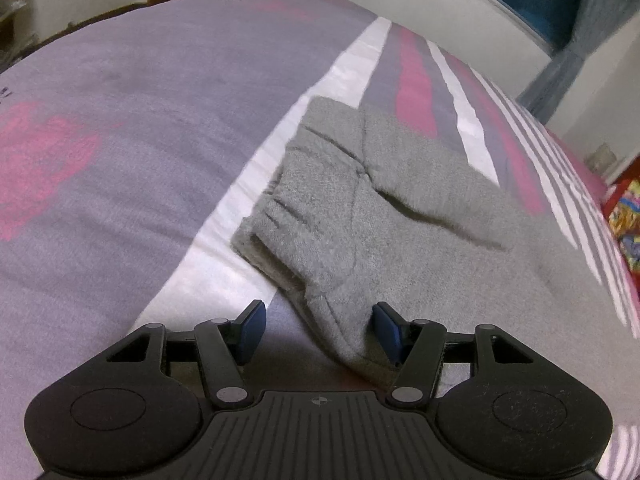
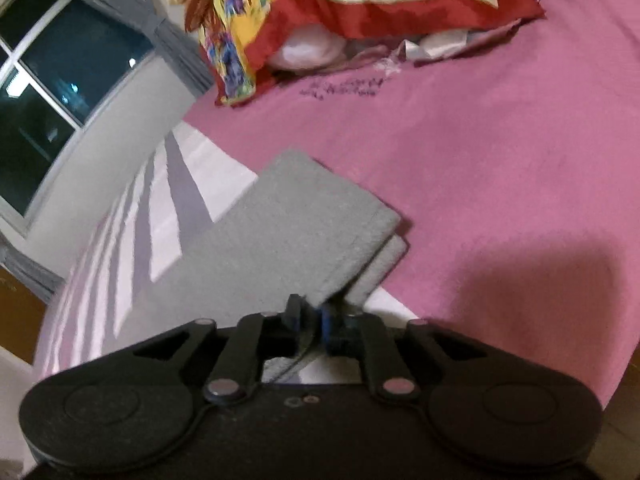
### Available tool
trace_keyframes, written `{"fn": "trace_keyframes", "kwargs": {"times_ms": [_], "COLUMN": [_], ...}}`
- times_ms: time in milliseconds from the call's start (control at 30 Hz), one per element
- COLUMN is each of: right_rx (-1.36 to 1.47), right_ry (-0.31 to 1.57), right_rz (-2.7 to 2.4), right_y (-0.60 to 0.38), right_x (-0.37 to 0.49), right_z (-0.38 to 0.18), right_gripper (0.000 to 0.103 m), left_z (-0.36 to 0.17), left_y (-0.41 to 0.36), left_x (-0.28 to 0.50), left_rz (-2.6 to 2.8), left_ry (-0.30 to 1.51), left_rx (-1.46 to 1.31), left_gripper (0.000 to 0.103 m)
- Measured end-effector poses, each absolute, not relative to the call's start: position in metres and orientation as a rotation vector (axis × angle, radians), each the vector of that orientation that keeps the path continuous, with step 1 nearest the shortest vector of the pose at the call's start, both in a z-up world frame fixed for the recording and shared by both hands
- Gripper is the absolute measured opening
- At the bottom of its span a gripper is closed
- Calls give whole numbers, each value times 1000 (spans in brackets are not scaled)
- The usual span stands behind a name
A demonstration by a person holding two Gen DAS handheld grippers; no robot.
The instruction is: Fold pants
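The grey pants (image 1: 360,208) lie partly folded on the striped bedsheet (image 1: 120,128), waistband toward the far left. The left gripper (image 1: 320,330) hangs with fingers spread wide, a fabric corner between them, while the right gripper (image 2: 310,316) is pinched tight on the pants' near edge, near a colourful quilt (image 2: 340,4).

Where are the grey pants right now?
The grey pants lie on the striped bedspread, between the left gripper's open jaws; the right gripper pinches one corner.

My two wrist cameras look forward, low and near, over the striped pink-grey bedsheet (image 1: 120,128); both share the fuzzy grey pants (image 1: 380,208) (image 2: 280,232) (opposite ends).
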State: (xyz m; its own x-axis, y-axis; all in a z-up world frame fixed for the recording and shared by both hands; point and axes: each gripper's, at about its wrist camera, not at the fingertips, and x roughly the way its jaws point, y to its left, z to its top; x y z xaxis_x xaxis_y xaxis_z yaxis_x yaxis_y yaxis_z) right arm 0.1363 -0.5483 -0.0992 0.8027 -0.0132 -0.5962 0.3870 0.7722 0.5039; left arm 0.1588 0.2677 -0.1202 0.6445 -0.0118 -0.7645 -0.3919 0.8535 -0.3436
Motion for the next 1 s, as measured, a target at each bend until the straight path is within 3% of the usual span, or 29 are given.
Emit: {"fn": "trace_keyframes", "kwargs": {"times_ms": [67,267,333,367,567,733,833,1000], "right_rx": [552,306,256,228,88,-51,-160,-130], "right_ry": [567,529,568,577,695,825,873,785], "right_rz": [-254,-117,9,72,467,638,582,607], "right_y": [-537,-495,-458,-436,-280,-181,-155,-154], "right_x": [129,141,163,172,236,277,292,292], "right_z": [-85,-52,-48,-45,-49,-81,-107,-80], "right_gripper": [33,34,35,37,41,43,51,51], "left_z": [-106,-58,-52,-52,-66,-107,-102,-71], "left_y": [265,210,186,175,121,123,127,136], "left_x": [151,159,181,193,258,286,287,282], "left_rz": [274,156,84,54,-51,-20,-27,-9], "left_ry": [833,695,675,672,740,855,873,742], "left_rx": [-486,-285,-244,-236,-126,-104,-124,-132], "left_gripper": [60,61,77,79,80,82,82,82]}}
